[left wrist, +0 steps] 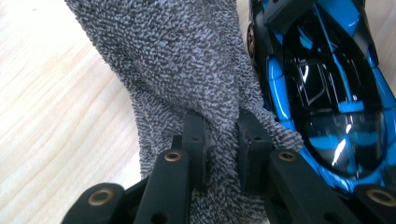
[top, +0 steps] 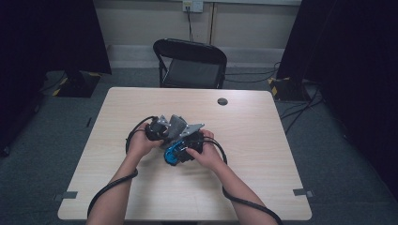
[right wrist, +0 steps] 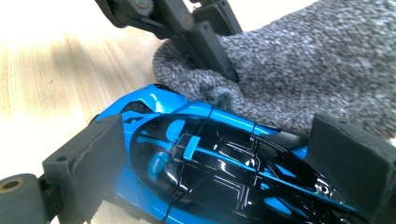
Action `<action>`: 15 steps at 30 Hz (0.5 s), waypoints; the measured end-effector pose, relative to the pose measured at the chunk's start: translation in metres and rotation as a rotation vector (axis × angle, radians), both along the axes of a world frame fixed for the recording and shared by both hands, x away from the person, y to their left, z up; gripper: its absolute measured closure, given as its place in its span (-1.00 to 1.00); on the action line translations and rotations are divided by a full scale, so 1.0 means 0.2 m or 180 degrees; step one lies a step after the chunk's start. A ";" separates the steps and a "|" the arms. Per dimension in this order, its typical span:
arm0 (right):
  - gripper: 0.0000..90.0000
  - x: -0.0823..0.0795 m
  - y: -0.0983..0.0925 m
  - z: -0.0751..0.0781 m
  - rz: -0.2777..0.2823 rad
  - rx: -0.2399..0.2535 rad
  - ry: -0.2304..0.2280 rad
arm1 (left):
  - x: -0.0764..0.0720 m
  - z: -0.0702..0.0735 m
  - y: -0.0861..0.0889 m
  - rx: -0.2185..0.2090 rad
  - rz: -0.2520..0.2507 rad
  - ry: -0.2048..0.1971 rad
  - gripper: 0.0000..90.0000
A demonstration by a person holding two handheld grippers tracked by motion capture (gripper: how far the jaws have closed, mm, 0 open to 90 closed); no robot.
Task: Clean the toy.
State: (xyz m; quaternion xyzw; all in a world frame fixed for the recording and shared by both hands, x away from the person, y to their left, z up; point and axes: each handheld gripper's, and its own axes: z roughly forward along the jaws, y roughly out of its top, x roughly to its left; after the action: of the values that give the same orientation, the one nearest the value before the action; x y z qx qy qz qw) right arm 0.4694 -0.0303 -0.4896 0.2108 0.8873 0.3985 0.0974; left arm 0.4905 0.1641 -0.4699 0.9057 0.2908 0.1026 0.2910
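You can read no brand or lettering on the car (right wrist: 205,168) or the cloth (left wrist: 187,70). Your left gripper (left wrist: 222,140) has its jaws pinched tight on a fold of the grey cloth, which bunches between the pads and spreads away over the table (top: 141,197). Your right gripper (right wrist: 219,158) has its jaws spread wide around the blue-and-black car, one pad at each end of the body, pressed against it. Cloth and car touch, the cloth lying against the car's side. Both sit near the middle of the pale wooden table. Beyond it stand a black folding chair (top: 190,63), grey carpet, dark curtains and a wall socket (top: 193,5).
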 end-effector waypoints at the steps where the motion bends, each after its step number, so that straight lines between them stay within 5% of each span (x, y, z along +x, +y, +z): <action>1: -0.90 0.00 0.00 0.00 0.0000 -0.0002 -0.0001 | -0.01 0.00 0.01 0.0006 0.0003 0.0003 0.69; 15: -0.90 -0.01 0.02 0.00 0.0042 -0.0018 0.0021 | -0.09 0.00 0.12 -0.0044 0.0077 0.0043 0.69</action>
State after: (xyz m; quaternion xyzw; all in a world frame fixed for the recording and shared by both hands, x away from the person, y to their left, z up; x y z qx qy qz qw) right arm 0.4664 -0.0259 -0.4888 0.2059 0.8901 0.3960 0.0925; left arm 0.4718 0.1878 -0.4707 0.9008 0.3043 0.0980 0.2939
